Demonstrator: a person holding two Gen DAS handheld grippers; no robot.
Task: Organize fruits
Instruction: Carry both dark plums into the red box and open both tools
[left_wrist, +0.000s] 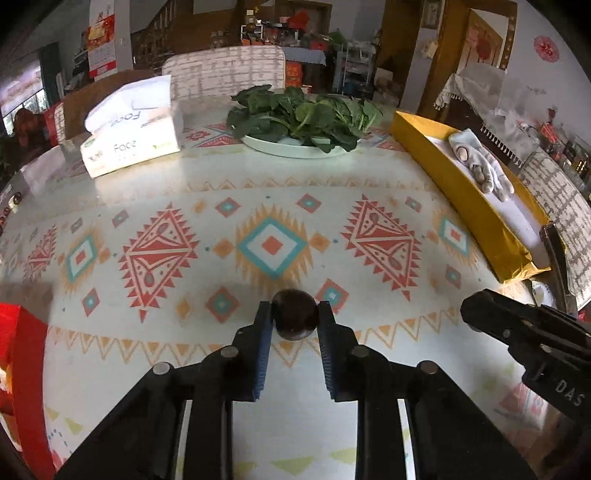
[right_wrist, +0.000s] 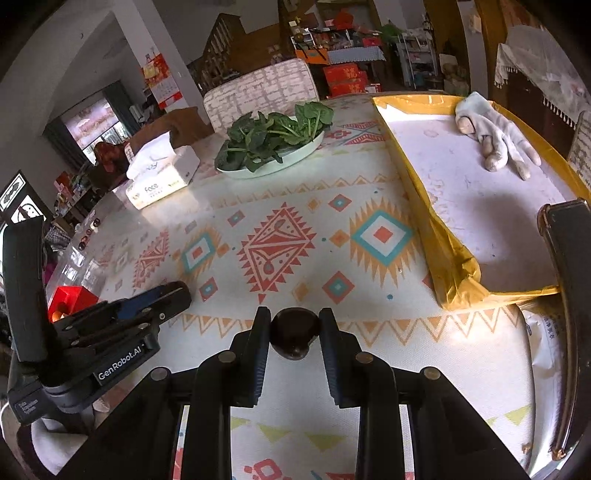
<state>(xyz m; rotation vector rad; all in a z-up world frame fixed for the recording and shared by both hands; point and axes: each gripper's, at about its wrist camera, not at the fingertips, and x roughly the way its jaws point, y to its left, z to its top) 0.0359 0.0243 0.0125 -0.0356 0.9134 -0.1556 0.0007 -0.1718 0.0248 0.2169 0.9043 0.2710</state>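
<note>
Left wrist view: left gripper (left_wrist: 294, 314) is clamped on a dark round fruit (left_wrist: 294, 318), glossy brown-black skin, near-spherical. The blue ribbed pads (left_wrist: 263, 354) press on both of its sides and the fruit sits at the fingertips, over the table. The tablecloth (left_wrist: 155, 206) is smooth and slightly shiny, off-white with orange, red and teal diamond and zigzag print. Far side: white oval plate (left_wrist: 280, 148) heaped with crinkled dark green leaves (left_wrist: 303, 114). Left of it, a soft-pack tissue box (left_wrist: 133, 129), white plastic wrap with a tissue sticking up. On the right, a shallow gold foil-faced tray (left_wrist: 443, 170) with a white liner; a pale knit glove (left_wrist: 487, 166) lies in it. A red box edge (left_wrist: 22, 354) shows low on the left. The right gripper (left_wrist: 476, 310), matte black, enters from the right; from here I cannot tell what it holds.

Right wrist view: right gripper (right_wrist: 294, 325) is closed on a second dark fruit (right_wrist: 294, 334), same glossy skin, slightly lumpy, narrower at the bottom. Pads (right_wrist: 260, 354) contact both sides, and it is held over the tablecloth (right_wrist: 332, 177). The tray (right_wrist: 439, 240) is just right of the fingers, its foil wrinkled at the corner, with the glove (right_wrist: 495, 136) at its far end. Plate (right_wrist: 280, 162), leaves (right_wrist: 269, 136) and tissue box (right_wrist: 162, 177) are beyond. The left gripper (right_wrist: 181, 291) is at left and its fingertips look close together.
</note>
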